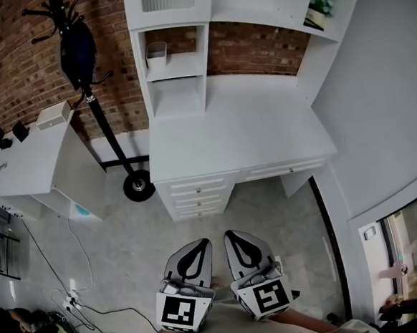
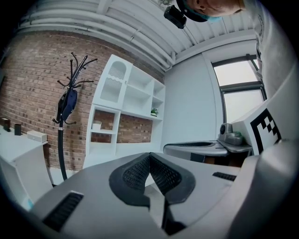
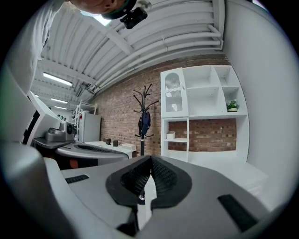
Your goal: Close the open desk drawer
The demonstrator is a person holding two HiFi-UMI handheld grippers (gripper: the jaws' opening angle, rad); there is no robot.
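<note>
— Anything hard to read on the white desk (image 1: 241,124)?
— Drawer fronts, mostly. Seen steeply from above, so only thin strips. Cannot tell from here which one stands out. In both gripper views, largely hidden behind the jaws, with just the shelves (image 2: 126,102) clear above them.
— Whereabouts of the drawers?
— Stack of drawers (image 1: 196,195) under the desk's left end, and a wide shallow drawer (image 1: 289,168) just to its right. All facing the person across the grey floor (image 1: 129,254). Long axis of each front along the desk edge, left to right in the head view.
— And the grippers?
— Side by side, low in the head view, well short of the desk and pointing level toward it. Left gripper (image 1: 202,242) closed, tips together, nothing between. Right gripper (image 1: 229,234) likewise closed and empty. Marker cubes nearest the body, forearms barely in frame.
</note>
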